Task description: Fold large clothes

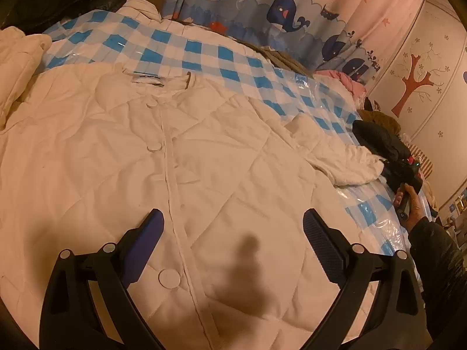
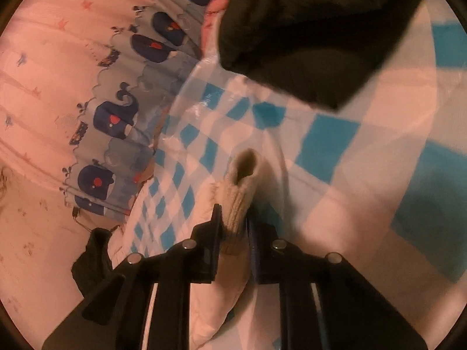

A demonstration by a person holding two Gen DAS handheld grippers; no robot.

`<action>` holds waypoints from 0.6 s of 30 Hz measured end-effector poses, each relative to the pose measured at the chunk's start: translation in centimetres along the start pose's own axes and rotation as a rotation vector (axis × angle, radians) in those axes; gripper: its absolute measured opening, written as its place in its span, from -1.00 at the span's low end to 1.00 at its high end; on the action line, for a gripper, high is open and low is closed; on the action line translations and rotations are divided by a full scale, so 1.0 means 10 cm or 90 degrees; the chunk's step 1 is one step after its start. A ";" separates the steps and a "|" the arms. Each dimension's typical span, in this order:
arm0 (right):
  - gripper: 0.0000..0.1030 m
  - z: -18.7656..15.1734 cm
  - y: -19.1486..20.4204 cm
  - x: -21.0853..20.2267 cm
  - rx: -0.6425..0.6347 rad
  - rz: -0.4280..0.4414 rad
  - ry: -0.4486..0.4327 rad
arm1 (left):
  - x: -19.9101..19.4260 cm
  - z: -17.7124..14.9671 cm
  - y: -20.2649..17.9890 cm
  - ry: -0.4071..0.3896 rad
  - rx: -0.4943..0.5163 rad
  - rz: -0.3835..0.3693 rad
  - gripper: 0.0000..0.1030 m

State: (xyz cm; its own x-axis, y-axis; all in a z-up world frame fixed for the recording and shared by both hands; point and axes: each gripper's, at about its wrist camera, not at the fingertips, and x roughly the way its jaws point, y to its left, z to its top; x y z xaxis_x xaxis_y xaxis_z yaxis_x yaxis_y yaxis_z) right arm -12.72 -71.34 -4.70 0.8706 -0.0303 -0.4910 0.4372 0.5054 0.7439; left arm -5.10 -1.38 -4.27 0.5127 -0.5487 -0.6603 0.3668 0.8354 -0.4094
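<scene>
A white quilted jacket (image 1: 204,160) lies flat, front up and buttoned, on a blue-and-white checked cover (image 1: 204,49). My left gripper (image 1: 233,218) hovers open over the jacket's lower front, its fingers on either side of the button strip, with nothing between them. The jacket's right sleeve (image 1: 335,151) stretches out toward the right edge. There a hand (image 1: 408,201) holds my right gripper. In the right wrist view the right gripper (image 2: 233,207) is shut on the sleeve's ribbed knit cuff (image 2: 242,180), whose open end sticks out past the fingertips.
A dark garment (image 2: 306,29) lies just beyond the cuff, also seen as the dark garment (image 1: 376,140). A whale-print curtain (image 1: 262,5) hangs behind the bed. Another white garment (image 1: 20,58) is bunched at the left, and pink clothes (image 1: 350,81) sit at the far right.
</scene>
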 end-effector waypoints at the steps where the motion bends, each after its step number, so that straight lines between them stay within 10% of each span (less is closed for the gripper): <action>1: -0.70 -0.01 0.09 -0.07 -0.022 0.012 -0.018 | 0.00 0.00 0.00 0.000 0.000 -0.001 0.79; 18: -0.72 -0.10 0.07 -0.05 0.015 0.031 -0.017 | -0.05 0.01 0.01 -0.020 -0.007 0.000 0.79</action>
State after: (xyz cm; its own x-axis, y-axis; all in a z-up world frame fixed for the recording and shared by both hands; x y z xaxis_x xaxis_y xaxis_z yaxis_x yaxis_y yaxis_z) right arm -13.06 -70.14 -4.36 0.8964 -0.0291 -0.4422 0.3993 0.4859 0.7775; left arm -5.28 -1.05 -3.89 0.5367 -0.5496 -0.6403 0.3584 0.8354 -0.4167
